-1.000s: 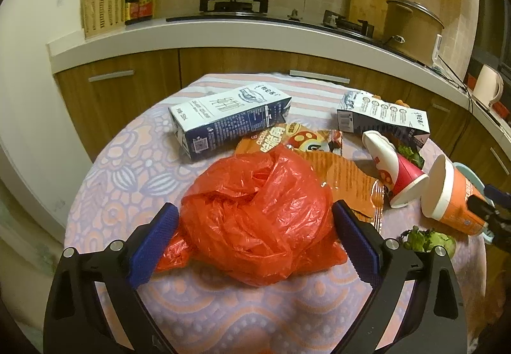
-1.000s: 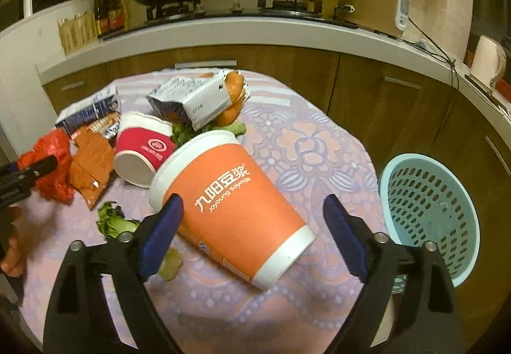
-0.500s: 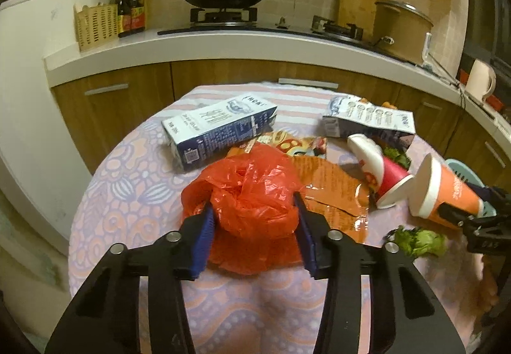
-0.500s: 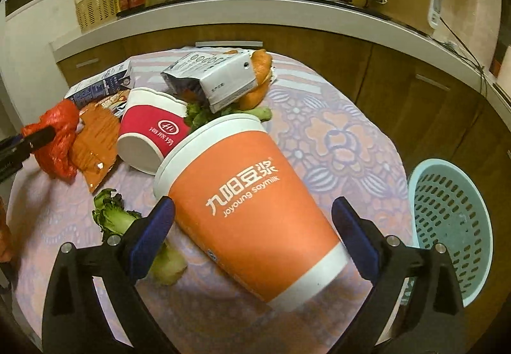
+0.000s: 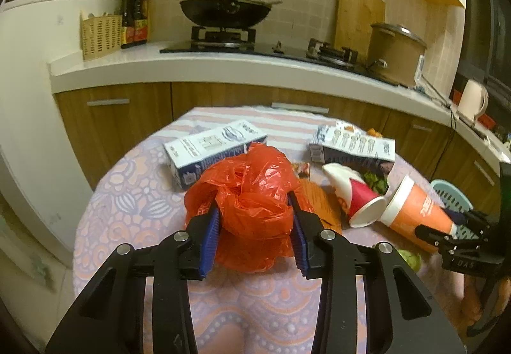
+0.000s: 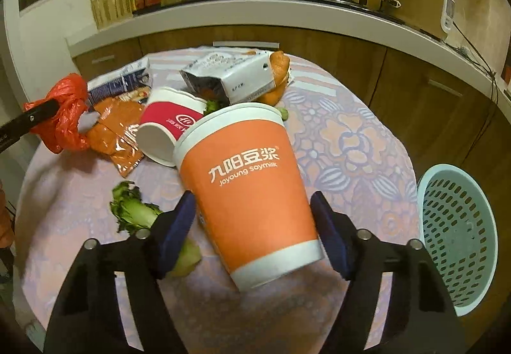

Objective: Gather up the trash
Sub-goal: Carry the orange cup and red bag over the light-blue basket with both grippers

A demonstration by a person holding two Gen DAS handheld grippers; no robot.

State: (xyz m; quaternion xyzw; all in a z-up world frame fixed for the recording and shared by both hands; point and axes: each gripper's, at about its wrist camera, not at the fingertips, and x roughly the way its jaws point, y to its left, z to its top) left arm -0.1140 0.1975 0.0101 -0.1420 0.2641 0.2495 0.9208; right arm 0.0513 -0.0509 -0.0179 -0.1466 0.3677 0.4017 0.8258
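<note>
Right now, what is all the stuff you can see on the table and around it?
plastic bag: 1, red, near table edge, pinched in left tongs
soymilk cup: 1, orange, tipped, between right tongs
paper cup: 1, red and white, on its side, mid-table
cartons: 2, blue-white, far side
snack wrapper: 1, orange, flat beside bag
greens: 1 loose piece, green, near right tongs
basket: 1, light blue, beyond table's right edge
wok: 1, black, on stove
left tongs: shut on bag
right tongs: gripping cup
</note>
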